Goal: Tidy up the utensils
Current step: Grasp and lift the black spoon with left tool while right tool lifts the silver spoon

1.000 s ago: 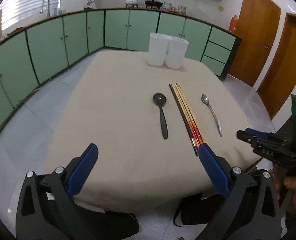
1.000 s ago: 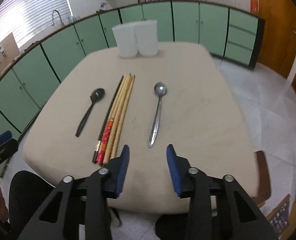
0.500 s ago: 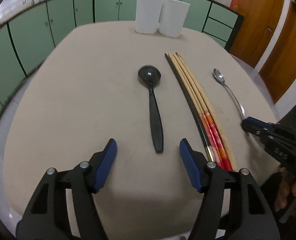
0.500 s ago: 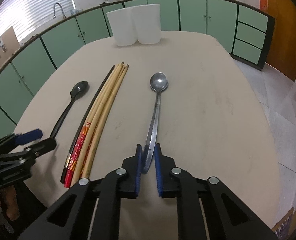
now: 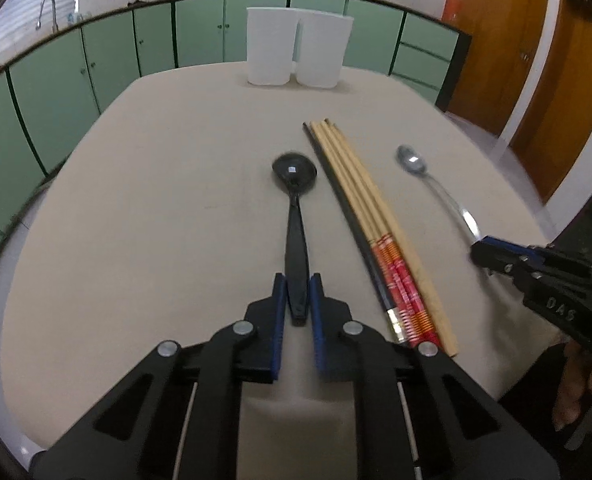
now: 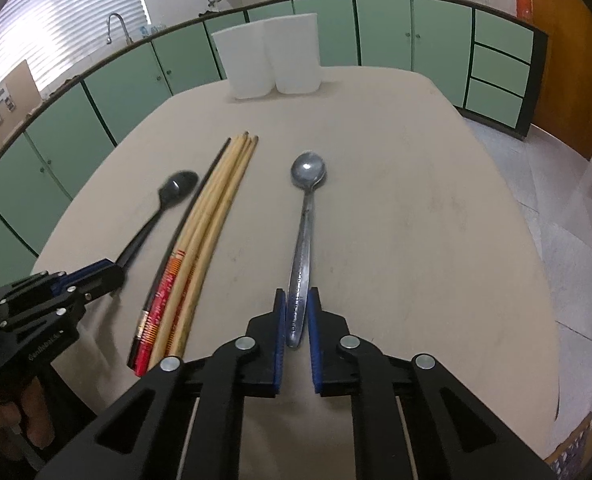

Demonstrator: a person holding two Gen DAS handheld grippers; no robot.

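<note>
The left gripper [image 5: 297,280] is held low and level, reaching forward, its two blue-padded fingers [image 5: 278,312] drawn close together and clamped on the near end of the black spoon [image 5: 297,216] handle. The right gripper [image 6: 296,294] sits in the same pose to its side, blue pads nearly parallel and pinching the handle of the metal spoon [image 6: 303,240]. A hand [image 5: 579,384] grips the right tool's handle from below, fingers wrapped around it.
</note>
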